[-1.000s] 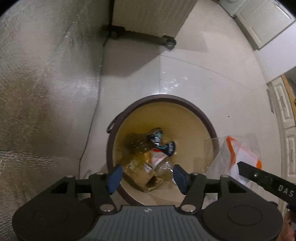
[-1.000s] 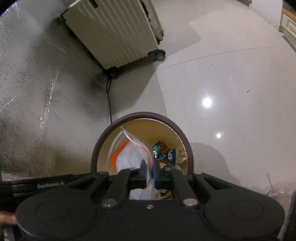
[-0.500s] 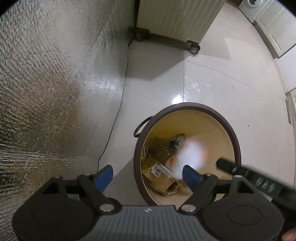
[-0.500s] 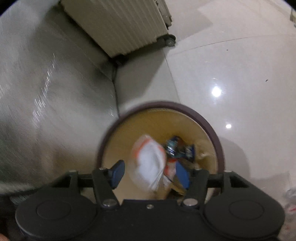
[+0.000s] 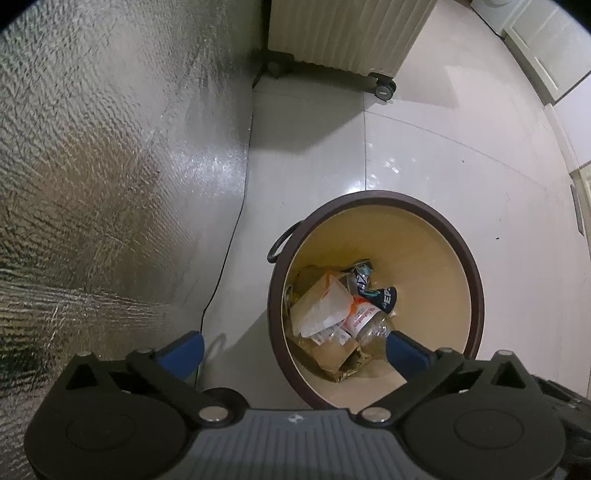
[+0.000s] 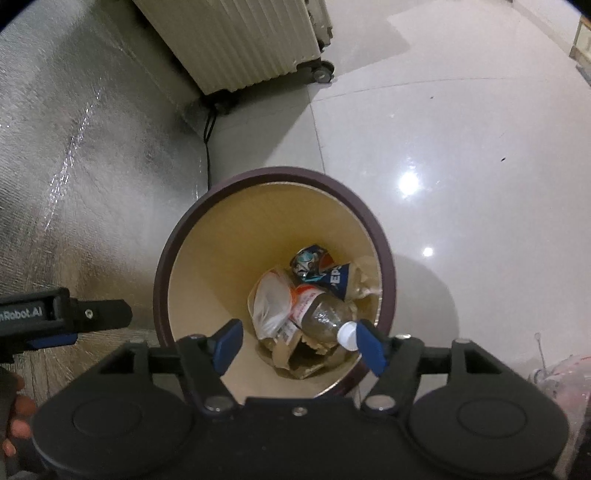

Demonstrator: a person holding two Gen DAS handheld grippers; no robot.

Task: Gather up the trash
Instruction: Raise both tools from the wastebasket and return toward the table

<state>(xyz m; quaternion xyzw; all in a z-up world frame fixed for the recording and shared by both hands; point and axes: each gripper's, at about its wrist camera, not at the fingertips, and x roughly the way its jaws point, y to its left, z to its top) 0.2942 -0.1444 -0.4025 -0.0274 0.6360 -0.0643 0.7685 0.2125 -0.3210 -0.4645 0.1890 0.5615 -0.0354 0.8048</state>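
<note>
A round brown bin with a yellow inside stands on the tiled floor. In it lie a white and orange plastic bag, a clear plastic bottle, crushed cans and torn cardboard. My right gripper is open and empty above the bin's near rim. My left gripper is open and empty over the bin's left edge; it also shows at the left of the right wrist view.
A foil-covered wall rises on the left. A cream ribbed suitcase on wheels stands behind the bin. A black cable runs along the floor. Crumpled plastic lies on the floor at the right. White cabinet doors stand far right.
My right gripper opened and let go of the white and orange bag, which fell into the bin. My left gripper moved left, off the bin's middle.
</note>
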